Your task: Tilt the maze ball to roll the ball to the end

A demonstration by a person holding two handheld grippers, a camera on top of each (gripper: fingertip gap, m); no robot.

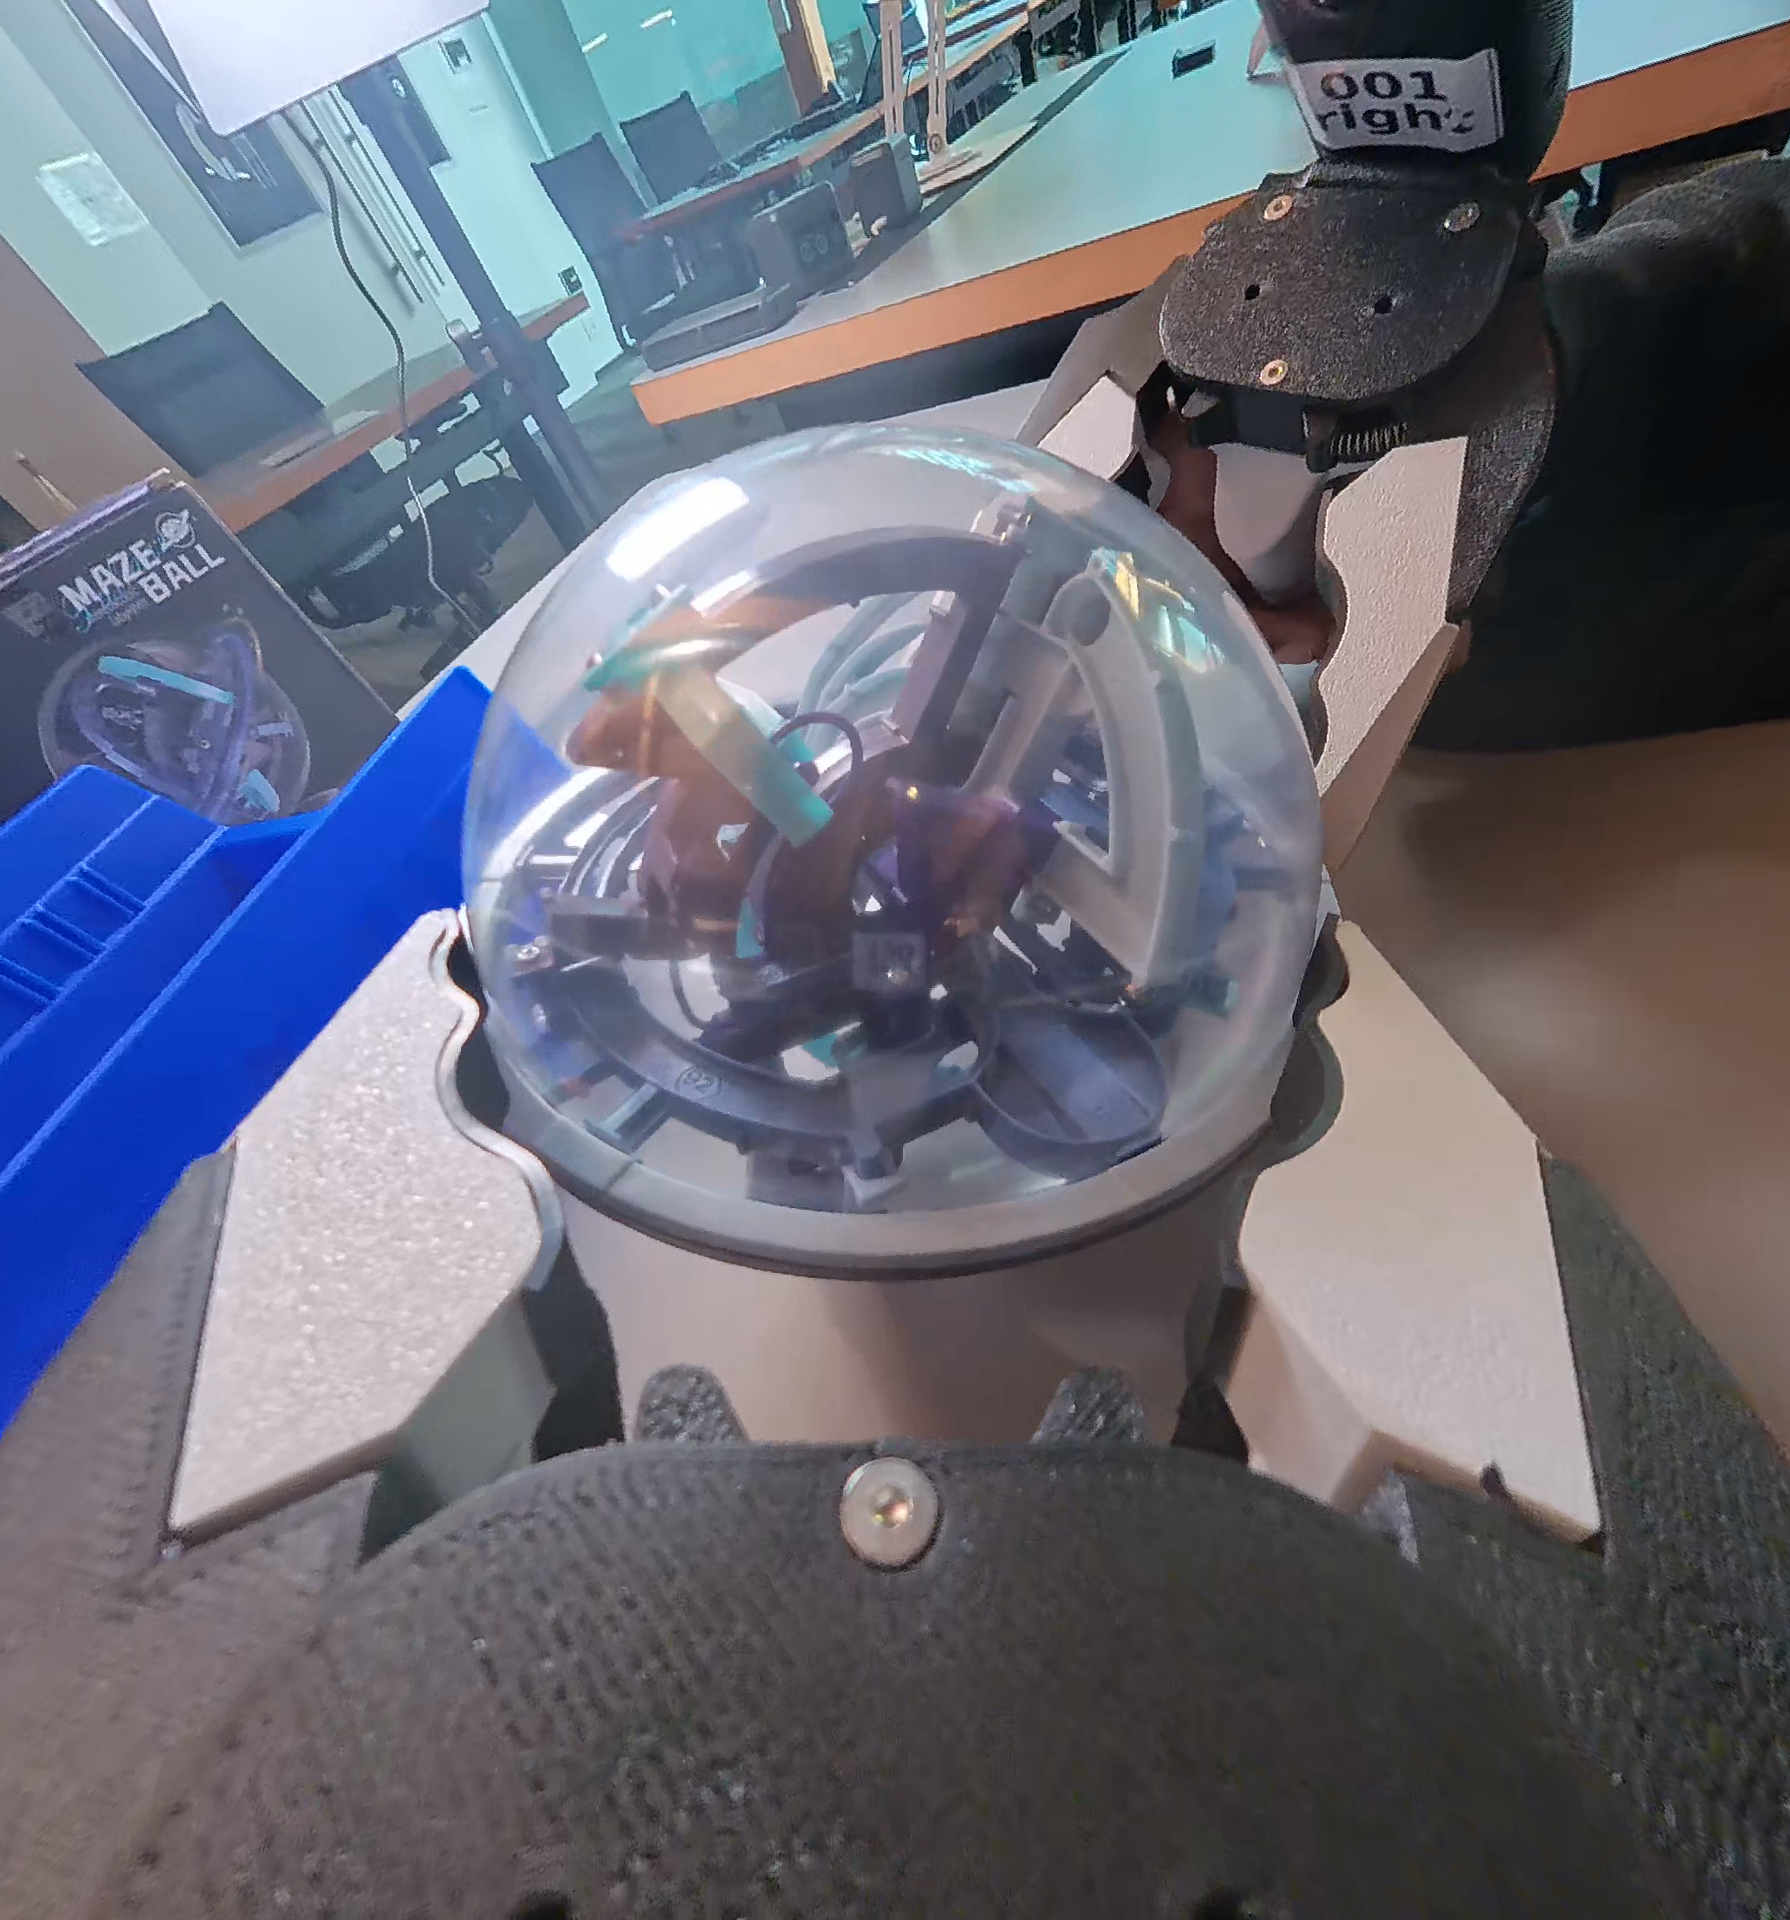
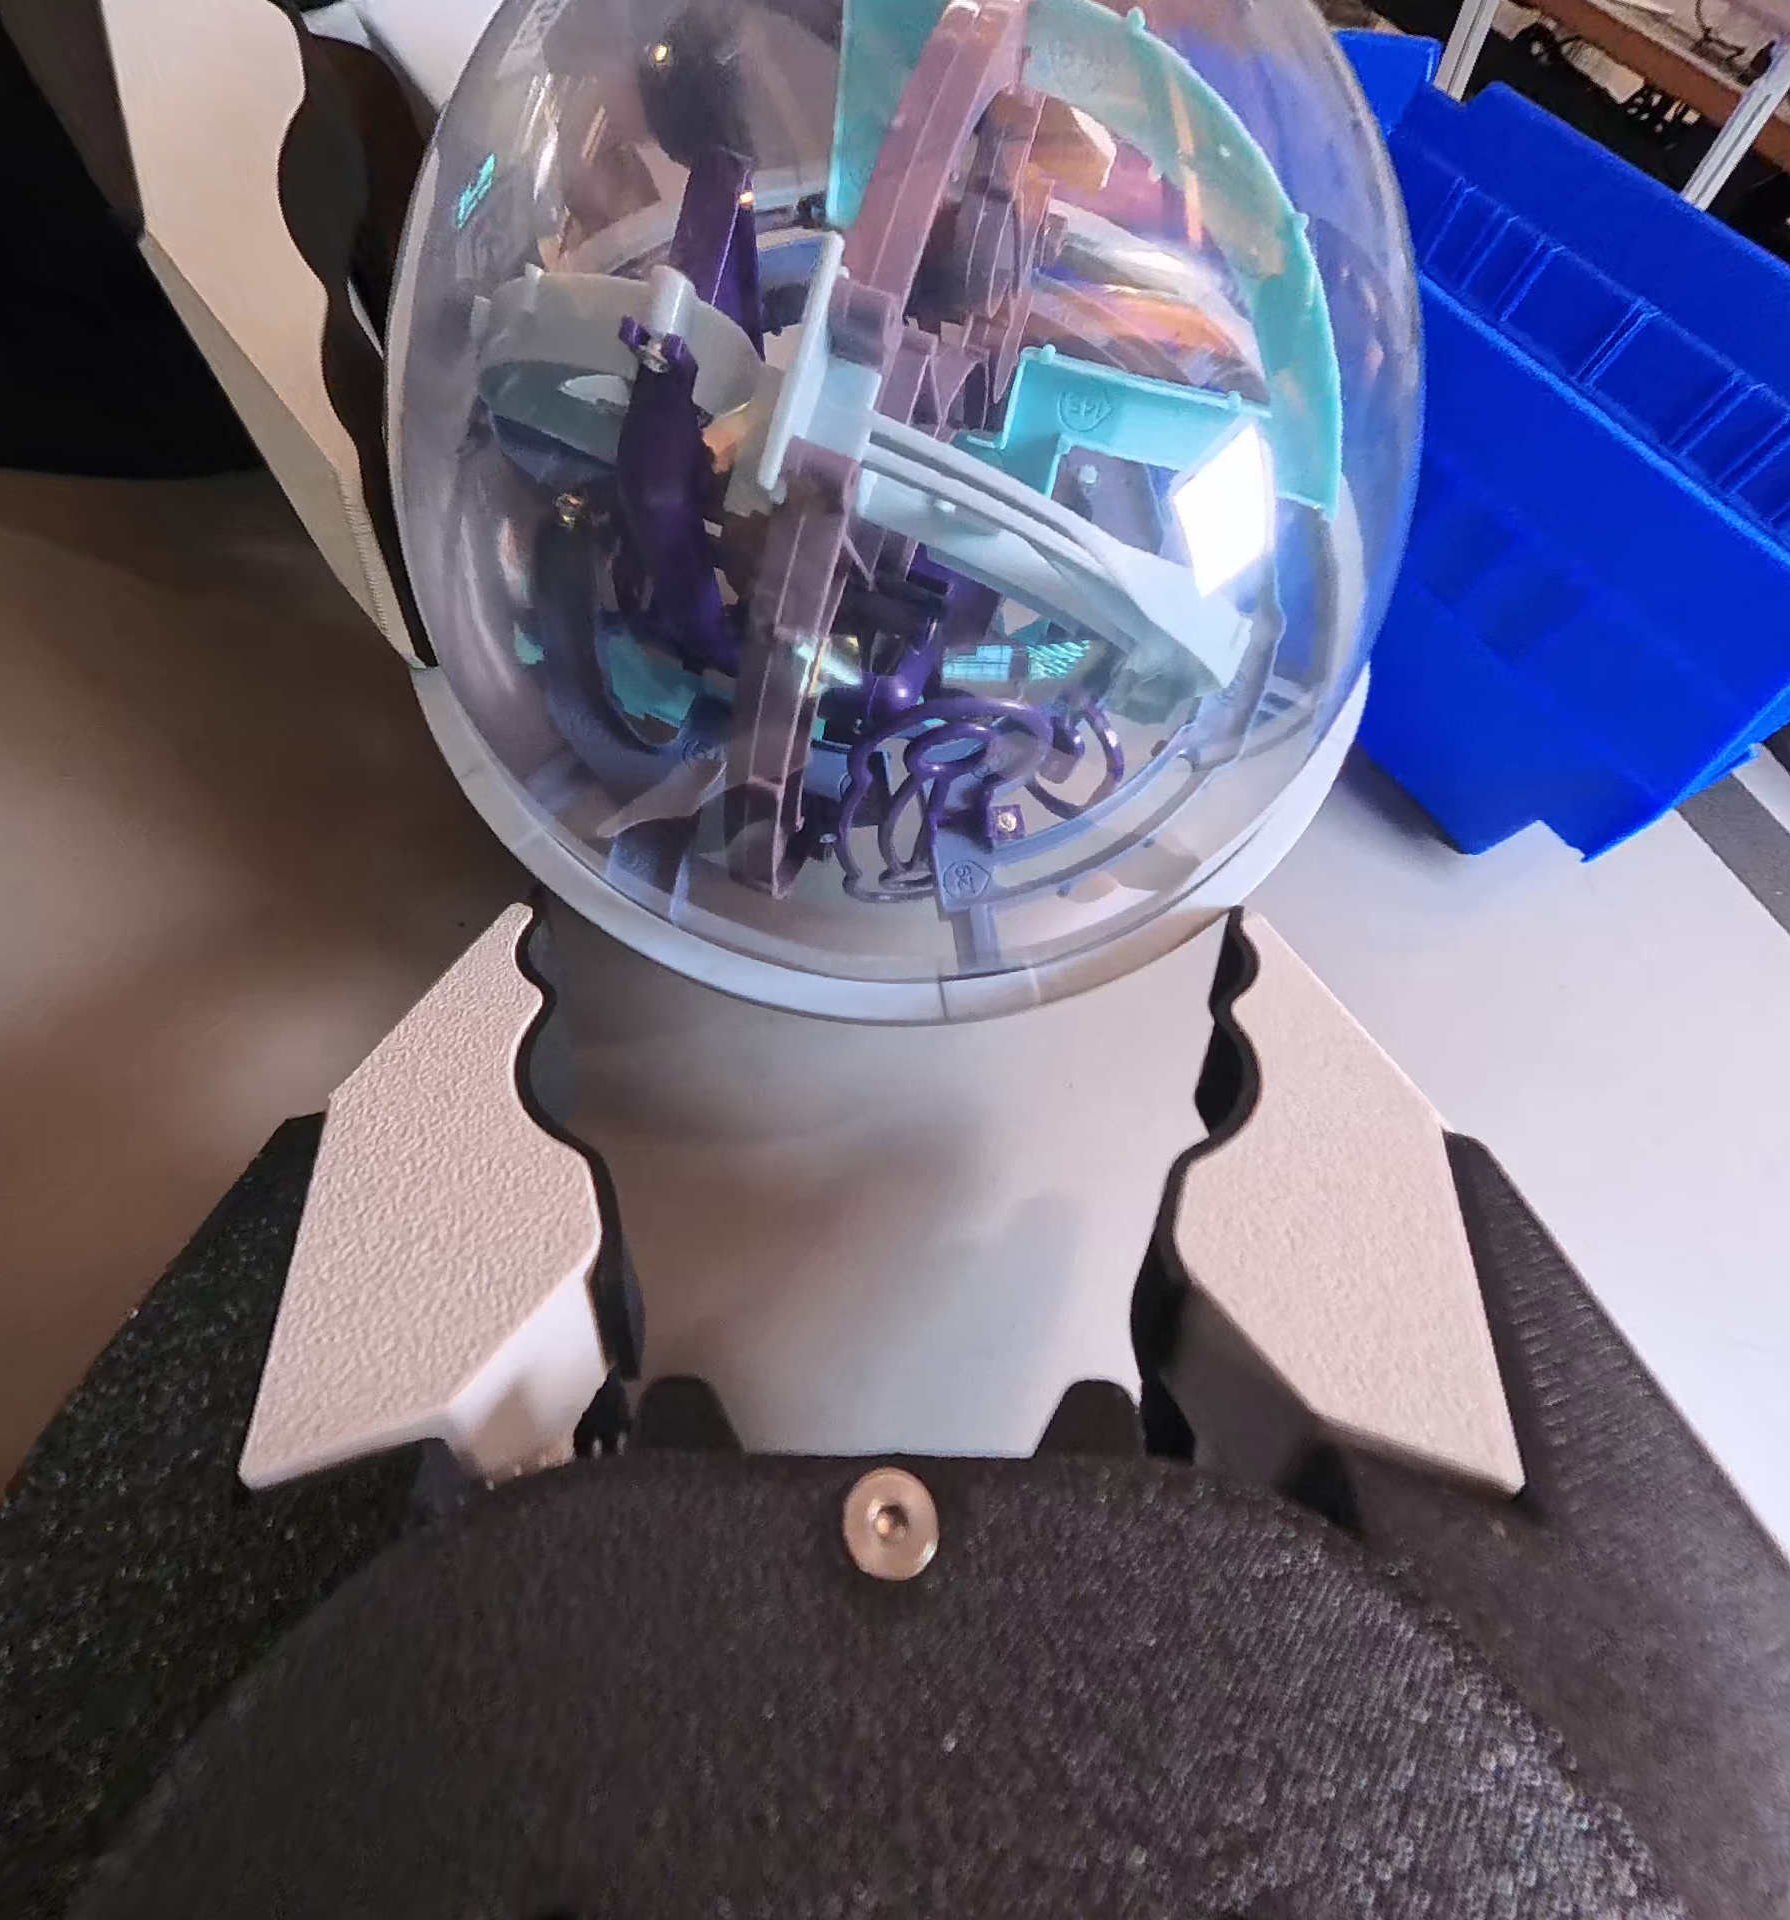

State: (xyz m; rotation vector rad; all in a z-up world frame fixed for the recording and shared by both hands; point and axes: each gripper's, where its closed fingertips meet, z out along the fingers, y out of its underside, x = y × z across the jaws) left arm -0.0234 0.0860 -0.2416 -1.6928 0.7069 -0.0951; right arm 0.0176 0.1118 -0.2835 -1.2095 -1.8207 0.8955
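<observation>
Newbie: table and room first, what are we looking at?

Regular: pale grey table [image 2: 1493, 1039], matte, nothing fancy. A blue bin [image 2: 1597, 520] sits on it, and behind the bin there's a dark box [image 1: 143, 644] with a picture of the toy on it. There's a blurry tan stretch [image 2: 143, 779] next to the grey, can't tell if that's floor or more table. The room behind looks like an office: long tables [image 1: 974, 260] with orange-brown edges, dark chairs [image 1: 205, 395], a dark pole [image 1: 475, 260] with a cable [image 1: 392, 343] hanging by it, greenish walls.

Newbie: and the maze ball?

Regular: the maze ball [image 1: 891, 831] is right in the middle, over the grey top, next to the bin. The left gripper [image 1: 891, 987] has its jaws spread wide and clamped on either side of the clear shell. The right gripper [image 2: 880, 935] faces it from the other side, jaws well apart, tips right at the ball's edge. Can't tell if those actually touch. Also can't tell if the ball is resting on the table or lifted.
</observation>
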